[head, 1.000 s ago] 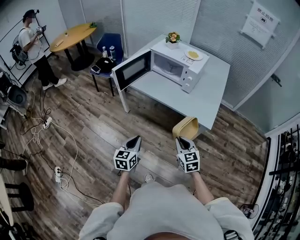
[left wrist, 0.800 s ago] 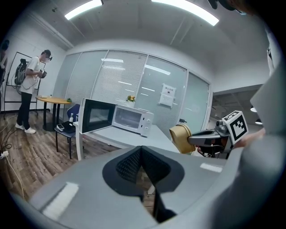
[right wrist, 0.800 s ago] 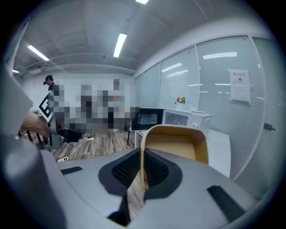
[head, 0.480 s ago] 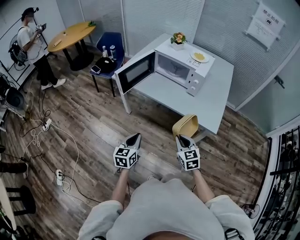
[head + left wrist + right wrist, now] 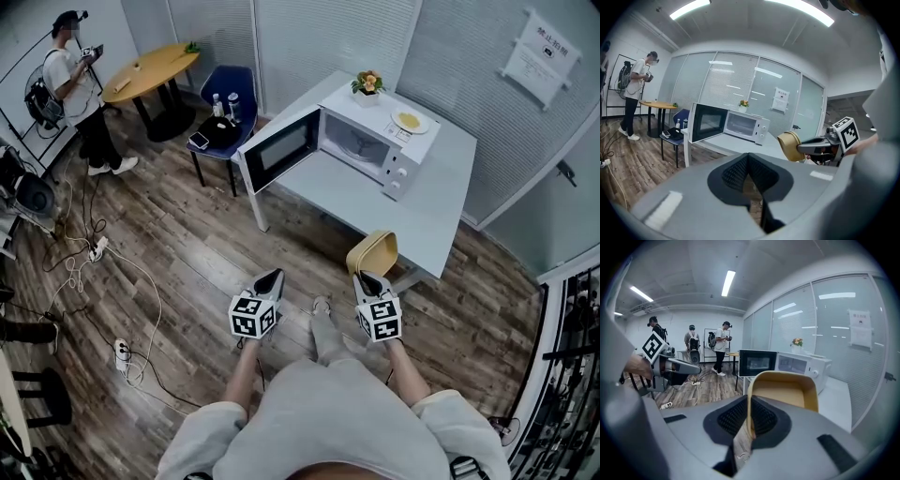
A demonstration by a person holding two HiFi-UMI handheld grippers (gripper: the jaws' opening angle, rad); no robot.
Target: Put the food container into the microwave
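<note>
A tan food container (image 5: 373, 253) hangs tilted from my right gripper (image 5: 368, 277), which is shut on its rim. In the right gripper view the container (image 5: 785, 390) stands up from between the jaws, its open side facing me. The white microwave (image 5: 366, 143) sits on the grey table (image 5: 427, 211) ahead, its door (image 5: 278, 150) swung wide open to the left; the cavity looks empty. My left gripper (image 5: 270, 281) is shut and holds nothing, level with the right one over the wooden floor. The left gripper view shows the microwave (image 5: 743, 125) and the held container (image 5: 789, 146).
A small flower pot (image 5: 367, 83) and a plate (image 5: 410, 121) rest on top of the microwave. A blue chair (image 5: 223, 127) with bottles stands left of the table, a round wooden table (image 5: 155, 71) and a person (image 5: 80, 89) beyond it. Cables (image 5: 89, 272) cross the floor at left.
The view has shifted a little toward the table: the microwave and table sit slightly lower and to the right. A foot now shows between the grippers. Both grippers keep their pose.
</note>
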